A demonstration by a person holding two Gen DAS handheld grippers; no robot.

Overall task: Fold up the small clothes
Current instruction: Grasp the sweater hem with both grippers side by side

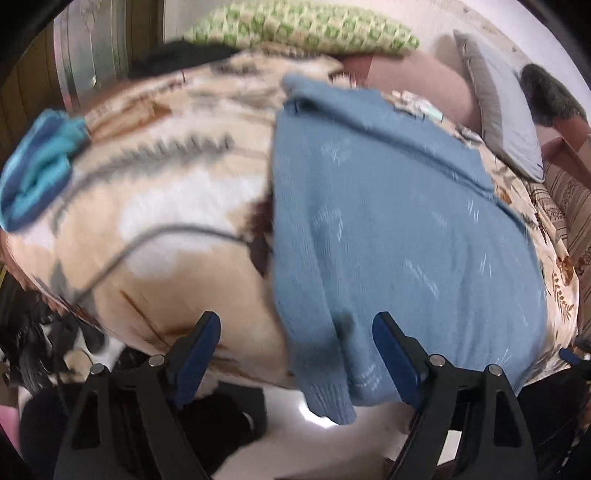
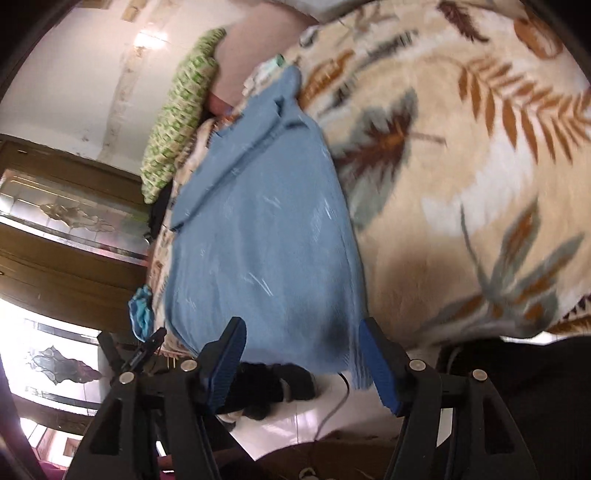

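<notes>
A light blue knit sweater [image 1: 399, 229] lies spread on a leaf-patterned cream blanket [image 1: 170, 206], its hem and one cuff hanging over the near edge. My left gripper [image 1: 297, 332] is open and empty, its jaws astride the sweater's near left edge. In the right wrist view the same sweater [image 2: 258, 236] lies on the blanket [image 2: 461, 192]. My right gripper [image 2: 301, 338] is open and empty, just above the sweater's near hem. The left gripper [image 2: 129, 347] shows at the left of that view.
A folded turquoise and blue garment [image 1: 37, 162] lies on the blanket's left side. A green patterned pillow [image 1: 303, 27] and a grey pillow [image 1: 498, 107] lie at the far end. A wooden glass-door cabinet [image 2: 66, 229] stands beyond the bed. Dark items [image 2: 273, 387] lie on the white floor below.
</notes>
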